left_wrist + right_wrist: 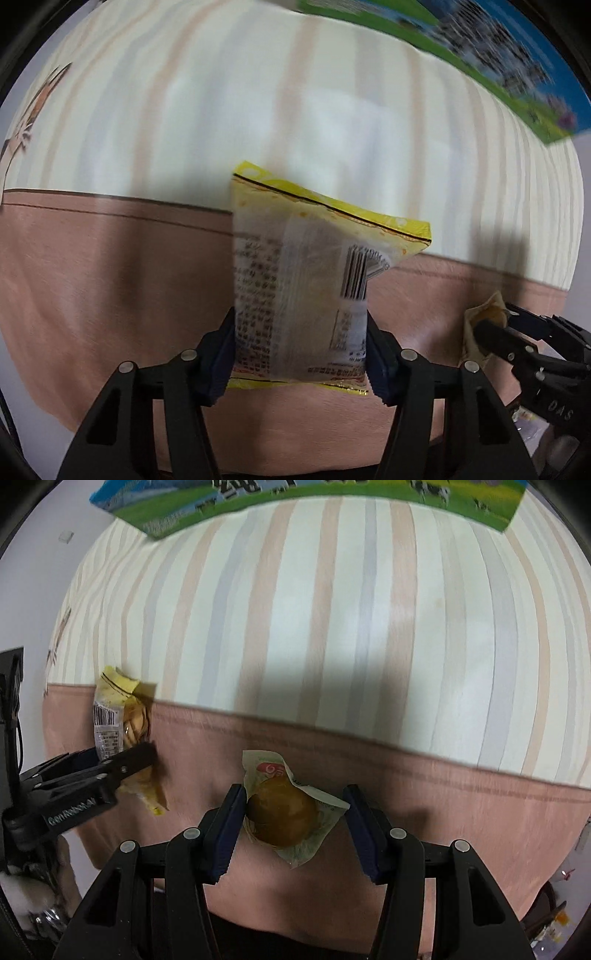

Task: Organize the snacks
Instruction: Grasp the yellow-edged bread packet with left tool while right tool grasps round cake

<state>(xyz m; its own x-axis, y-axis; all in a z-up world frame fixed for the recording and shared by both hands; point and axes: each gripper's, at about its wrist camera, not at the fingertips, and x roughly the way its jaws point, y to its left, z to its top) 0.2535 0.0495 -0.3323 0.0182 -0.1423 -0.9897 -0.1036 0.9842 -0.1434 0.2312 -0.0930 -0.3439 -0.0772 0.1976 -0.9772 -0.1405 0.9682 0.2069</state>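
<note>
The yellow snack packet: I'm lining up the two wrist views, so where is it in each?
Left wrist: yellow snack packet at centre, between the left gripper pads.
Right wrist: same packet at left edge, in that gripper.
Shared landmark: green-and-blue carton along the top.

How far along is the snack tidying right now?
Nothing looks put away yet. The left gripper is clamped on the yellow packet. The right gripper straddles the wrapped bun, one pad touching, the other with a gap. The green carton lies beyond.
</note>
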